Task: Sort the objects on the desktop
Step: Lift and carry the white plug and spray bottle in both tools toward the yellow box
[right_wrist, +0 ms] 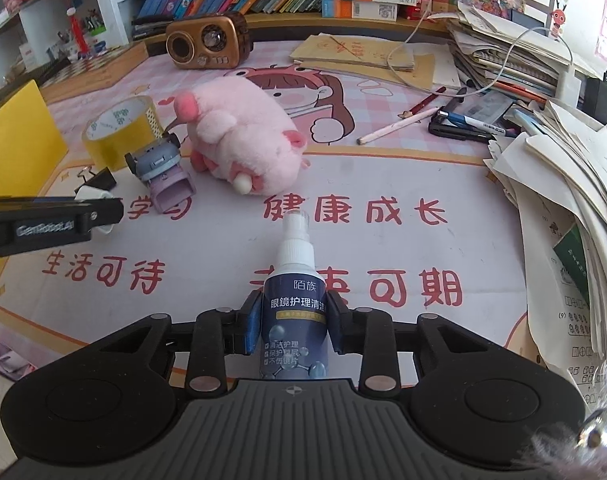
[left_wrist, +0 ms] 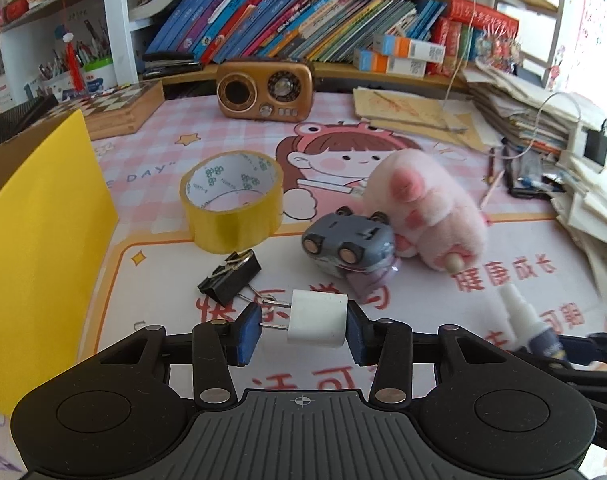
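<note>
Fingers of the left gripper clamp one white charger plug; right gripper pinches one spray bottle.

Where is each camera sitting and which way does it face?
Left wrist: on the left gripper, facing the bookshelf across the desk mat; its fingers clamp a white charger plug.
Right wrist: on the right gripper, same heading; its fingers clamp a spray bottle.
Shared: pink plush, tape roll, radio.
</note>
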A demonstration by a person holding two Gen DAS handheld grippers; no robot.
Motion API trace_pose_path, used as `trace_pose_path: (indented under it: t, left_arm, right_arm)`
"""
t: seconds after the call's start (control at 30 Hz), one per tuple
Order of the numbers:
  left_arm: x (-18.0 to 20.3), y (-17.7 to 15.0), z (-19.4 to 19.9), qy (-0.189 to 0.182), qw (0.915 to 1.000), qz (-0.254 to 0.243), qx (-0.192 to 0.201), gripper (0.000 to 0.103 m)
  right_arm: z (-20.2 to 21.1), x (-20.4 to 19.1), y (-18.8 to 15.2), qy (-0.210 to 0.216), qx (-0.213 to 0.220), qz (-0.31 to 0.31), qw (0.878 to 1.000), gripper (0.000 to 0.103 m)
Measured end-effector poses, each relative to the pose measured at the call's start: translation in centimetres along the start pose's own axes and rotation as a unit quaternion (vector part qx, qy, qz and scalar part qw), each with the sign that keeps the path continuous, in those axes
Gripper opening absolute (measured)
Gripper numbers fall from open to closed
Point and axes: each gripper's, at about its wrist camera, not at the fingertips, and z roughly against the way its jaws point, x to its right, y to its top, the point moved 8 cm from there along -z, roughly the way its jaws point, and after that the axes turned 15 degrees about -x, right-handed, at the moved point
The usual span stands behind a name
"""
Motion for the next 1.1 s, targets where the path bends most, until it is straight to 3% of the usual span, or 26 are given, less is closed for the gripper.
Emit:
trace_pose_path:
  t: [0.63,1.1]
  left_arm:
    - [-1.4,-3.9,7.8,-0.053,0.9978,0.018,0.037,0.043]
    - [-7.5,-8.8,11.3,-0.070,0.9964,0.023,0.042,0.043]
  right_arm:
    - [4.9,-4.1,-1.5,0.037,0.044,0.017,0.998,0.030]
    - [7.4,-11.0,-4.3,0.028,0.056,0.027,0.998,0.030]
